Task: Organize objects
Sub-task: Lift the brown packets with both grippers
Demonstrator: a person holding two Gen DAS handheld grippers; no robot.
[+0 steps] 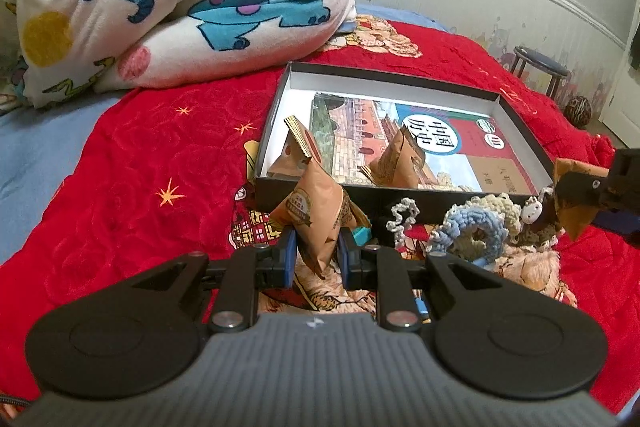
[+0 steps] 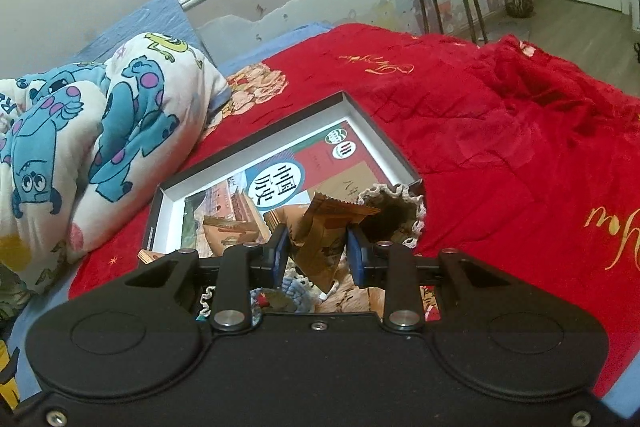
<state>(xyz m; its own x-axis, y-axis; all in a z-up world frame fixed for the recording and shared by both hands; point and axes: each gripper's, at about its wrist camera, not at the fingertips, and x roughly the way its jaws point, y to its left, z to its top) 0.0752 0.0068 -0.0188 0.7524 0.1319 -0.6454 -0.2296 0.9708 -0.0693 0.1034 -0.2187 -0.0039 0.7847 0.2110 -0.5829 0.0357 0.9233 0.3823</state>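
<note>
Basically: brown snack packet (image 1: 316, 223) pinched in left gripper (image 1: 316, 259) jaws, lower centre; second packet (image 2: 320, 247) pinched by right gripper (image 2: 316, 259). Both best lifted clear over black box (image 1: 520, 131) rim, then released.

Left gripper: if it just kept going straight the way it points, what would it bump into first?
Probably the near black wall of the box. The left gripper, clamped on a brown snack packet, points right at it; depth is hard to judge.
</note>
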